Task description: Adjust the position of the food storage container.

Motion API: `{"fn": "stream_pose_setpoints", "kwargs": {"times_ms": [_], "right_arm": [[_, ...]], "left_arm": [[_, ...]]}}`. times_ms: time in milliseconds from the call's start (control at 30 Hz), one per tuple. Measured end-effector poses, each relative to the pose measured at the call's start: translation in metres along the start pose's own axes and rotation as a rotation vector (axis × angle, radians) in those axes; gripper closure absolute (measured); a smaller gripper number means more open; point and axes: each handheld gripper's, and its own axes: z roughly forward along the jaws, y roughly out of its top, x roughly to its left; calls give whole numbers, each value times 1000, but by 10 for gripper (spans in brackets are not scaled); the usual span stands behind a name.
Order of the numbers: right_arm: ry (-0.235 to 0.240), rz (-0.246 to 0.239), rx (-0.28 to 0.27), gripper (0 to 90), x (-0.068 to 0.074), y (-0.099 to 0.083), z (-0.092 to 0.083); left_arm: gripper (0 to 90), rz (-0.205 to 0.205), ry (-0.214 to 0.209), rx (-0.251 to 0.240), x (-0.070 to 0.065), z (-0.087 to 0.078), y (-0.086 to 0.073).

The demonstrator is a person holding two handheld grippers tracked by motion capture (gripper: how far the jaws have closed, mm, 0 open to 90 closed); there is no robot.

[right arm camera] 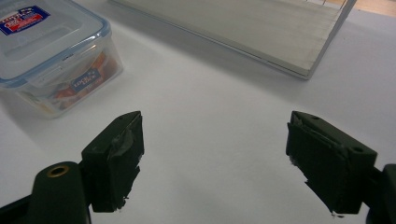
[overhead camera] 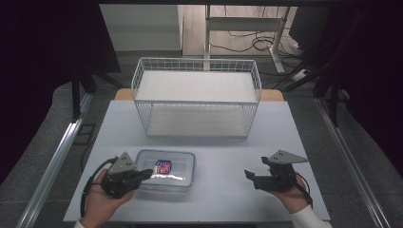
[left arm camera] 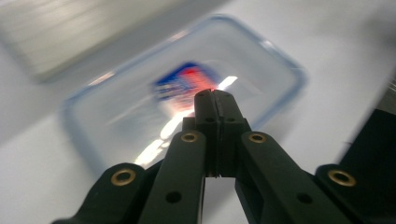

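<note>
Left gripper (overhead camera: 147, 173) pinched together over container (overhead camera: 166, 169); right gripper (overhead camera: 250, 176) spread; label (right arm camera: 24, 19) seemingly unreadable.

A white wire basket (overhead camera: 196, 97) (two shelves) stands at the table's (overhead camera: 266, 156) far side; behind, desk legs (overhead camera: 244, 26) and cables (overhead camera: 259, 45) on the floor.

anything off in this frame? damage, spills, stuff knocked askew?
Mostly tidy. The lidded container sits flat on the table, nothing spilled, and the wire rack stands upright. One oddity: the pads on the right gripper fingers look frayed and peeling at the edges.
</note>
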Motion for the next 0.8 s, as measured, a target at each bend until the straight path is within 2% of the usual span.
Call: {"fn": "stream_pose_setpoints", "kwargs": {"times_ms": [33, 100, 167, 267, 333, 400, 500, 633, 667, 800], "right_arm": [[0, 0, 0, 194, 0, 0, 0], [-1, 0, 6, 194, 0, 0, 1], [-2, -2, 8, 194, 0, 0, 1], [-4, -10, 9, 194, 1, 0, 1], [-5, -11, 11, 194, 2, 0, 1], [-5, -14, 16, 194, 3, 0, 2], [-6, -15, 18, 194, 4, 0, 2], [-8, -18, 18, 194, 4, 0, 2], [-9, -17, 18, 194, 4, 0, 2], [-13, -21, 25, 194, 4, -1, 3]], "left_arm": [[899, 0, 0, 0, 0, 0, 0], [899, -49, 50, 2, 22, -4, -8], [899, -87, 79, 12, 35, -5, -15], [899, -140, 90, 31, 51, -3, -26], [899, -145, 96, 37, 53, -2, -28], [899, -165, 100, 60, 60, 2, -34], [899, -171, 99, 88, 65, 7, -39], [899, -179, 85, 106, 68, 11, -42], [899, -182, 68, 119, 69, 13, -44], [900, -169, 49, 158, 66, 17, -44]]}}
